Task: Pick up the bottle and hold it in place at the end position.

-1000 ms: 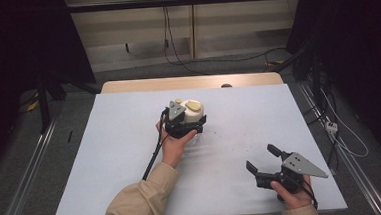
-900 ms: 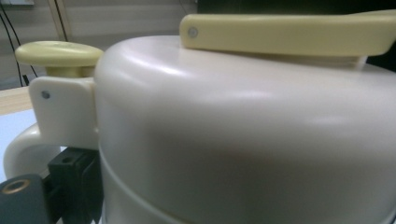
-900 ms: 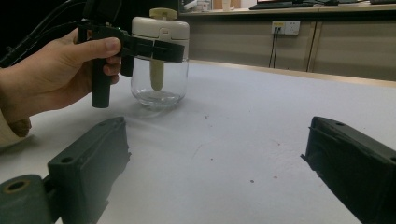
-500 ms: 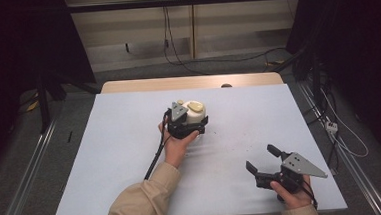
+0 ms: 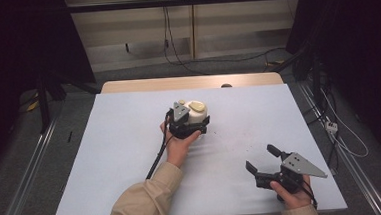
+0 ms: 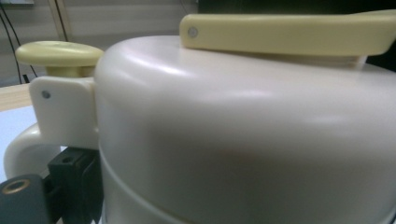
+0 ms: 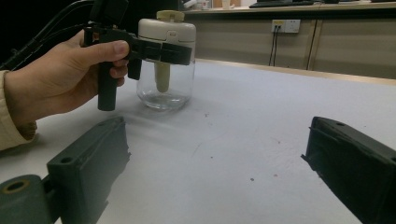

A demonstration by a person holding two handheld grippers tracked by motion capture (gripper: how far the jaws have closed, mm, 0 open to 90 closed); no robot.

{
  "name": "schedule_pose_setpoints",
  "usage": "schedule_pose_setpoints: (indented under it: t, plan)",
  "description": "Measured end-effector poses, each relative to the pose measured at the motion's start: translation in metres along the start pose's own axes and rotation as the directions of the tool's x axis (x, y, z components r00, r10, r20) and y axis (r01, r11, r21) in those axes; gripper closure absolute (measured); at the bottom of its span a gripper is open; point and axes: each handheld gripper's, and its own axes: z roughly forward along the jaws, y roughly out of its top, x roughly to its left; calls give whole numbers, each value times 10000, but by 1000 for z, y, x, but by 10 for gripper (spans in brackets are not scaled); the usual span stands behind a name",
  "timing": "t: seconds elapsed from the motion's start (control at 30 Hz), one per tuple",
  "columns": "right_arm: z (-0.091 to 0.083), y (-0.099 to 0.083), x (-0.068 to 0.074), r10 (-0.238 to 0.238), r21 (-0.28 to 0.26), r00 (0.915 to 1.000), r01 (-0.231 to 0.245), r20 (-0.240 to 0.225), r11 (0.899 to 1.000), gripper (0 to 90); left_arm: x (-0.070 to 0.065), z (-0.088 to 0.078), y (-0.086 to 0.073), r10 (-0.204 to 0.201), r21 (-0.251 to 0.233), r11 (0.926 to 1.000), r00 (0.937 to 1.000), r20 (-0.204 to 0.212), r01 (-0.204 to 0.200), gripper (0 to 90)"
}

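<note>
Jar base [image 7: 164, 95] of clear glass, with cream lid [image 5: 197, 112] and yellow-green knob [image 6: 58, 53], stands upper centre on the white table [image 5: 106, 157]; its near side is hidden in the high view by the left gripper [image 5: 188, 123], clamped around the lid. Right gripper [image 5: 264, 159], lower right, rests well apart, jaws spread and empty. Cables [image 5: 175, 48] lie beyond the table.

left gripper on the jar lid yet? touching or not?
Touching. In the right gripper view the left gripper has a black jaw lying flat against the cream lid of the jar, with no gap visible.
</note>
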Motion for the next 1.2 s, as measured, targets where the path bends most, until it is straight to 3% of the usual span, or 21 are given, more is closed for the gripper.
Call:
schedule_pose_setpoints:
  t: [0.6, 1.2]
  plan:
    - [3, 2, 0, -58, 65, 10000, 58, 21, 10000, 50, -2, -3, -4, 334, -52, 9994, 9994, 61, -333, 61]
    - [30, 5, 10, -79, 726, 9995, 100, -294, 9973, 49, 2, -10, -11, 144, -139, 9998, 9996, 224, -141, 59]
